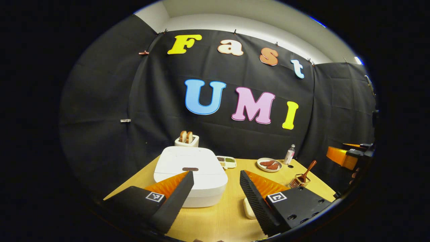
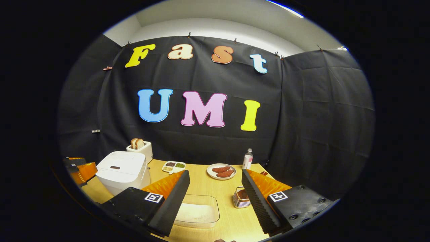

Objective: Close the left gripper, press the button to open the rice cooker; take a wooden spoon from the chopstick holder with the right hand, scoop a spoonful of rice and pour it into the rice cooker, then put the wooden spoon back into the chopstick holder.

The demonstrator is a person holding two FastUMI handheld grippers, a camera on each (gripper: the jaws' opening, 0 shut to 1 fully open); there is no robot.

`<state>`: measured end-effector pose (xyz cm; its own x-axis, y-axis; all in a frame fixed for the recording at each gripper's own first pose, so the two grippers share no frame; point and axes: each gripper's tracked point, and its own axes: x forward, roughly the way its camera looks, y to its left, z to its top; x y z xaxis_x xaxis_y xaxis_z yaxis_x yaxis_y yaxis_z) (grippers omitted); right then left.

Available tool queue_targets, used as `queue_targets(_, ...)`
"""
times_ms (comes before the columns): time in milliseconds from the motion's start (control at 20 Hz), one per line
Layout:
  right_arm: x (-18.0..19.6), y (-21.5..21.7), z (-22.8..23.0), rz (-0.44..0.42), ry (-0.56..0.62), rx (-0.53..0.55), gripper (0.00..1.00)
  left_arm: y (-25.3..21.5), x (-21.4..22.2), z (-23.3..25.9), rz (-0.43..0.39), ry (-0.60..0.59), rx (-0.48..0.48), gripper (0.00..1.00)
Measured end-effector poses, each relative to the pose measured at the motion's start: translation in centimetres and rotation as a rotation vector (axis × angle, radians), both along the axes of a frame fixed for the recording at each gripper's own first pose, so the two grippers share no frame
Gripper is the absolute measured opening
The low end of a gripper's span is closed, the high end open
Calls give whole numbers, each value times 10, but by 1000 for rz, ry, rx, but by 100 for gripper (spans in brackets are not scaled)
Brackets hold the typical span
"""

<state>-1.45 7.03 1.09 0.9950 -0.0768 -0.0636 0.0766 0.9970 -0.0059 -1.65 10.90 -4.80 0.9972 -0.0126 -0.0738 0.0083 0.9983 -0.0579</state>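
The white rice cooker (image 1: 189, 171) sits with its lid down, a dark button (image 1: 190, 169) at the front of the lid. My left gripper (image 1: 216, 188) hovers open just in front of it, one finger overlapping the cooker's front. The wire chopstick holder (image 1: 300, 180) stands to the right with the wooden spoon (image 1: 309, 169) leaning in it. My right gripper (image 2: 215, 190) is open over the table. Beneath it lies the clear container of rice (image 2: 198, 211), and the chopstick holder (image 2: 241, 197) sits beside its right finger. The cooker (image 2: 122, 171) stands at the left.
A toaster (image 2: 140, 147) with bread stands behind the cooker. A divided dish (image 2: 174, 165), a plate of sausages (image 2: 221, 171) and a small bottle (image 2: 248, 158) line the back of the wooden table (image 2: 208, 183). Black cloth walls close in behind and to the right.
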Motion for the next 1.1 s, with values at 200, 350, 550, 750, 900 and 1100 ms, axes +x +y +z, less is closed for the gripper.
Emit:
queue_targets(200,14,-1,-1,55,1,16,98,12,12,6,64,21,21,83)
queue_targets(350,18,-6,-11,83,5,21,98,11,26,8,53,27,34,73)
queue_targets(550,15,-17,-23,98,22,28,98,22,54,3,61,67,54,48)
queue_targets(750,14,-39,-25,59,28,44,98,43,87,-6,104,132,36,22)
queue_targets(900,10,-50,-27,34,35,56,98,44,111,-6,70,167,21,8)
queue_targets(1100,7,-55,-39,15,66,63,98,54,142,-23,42,242,55,6)
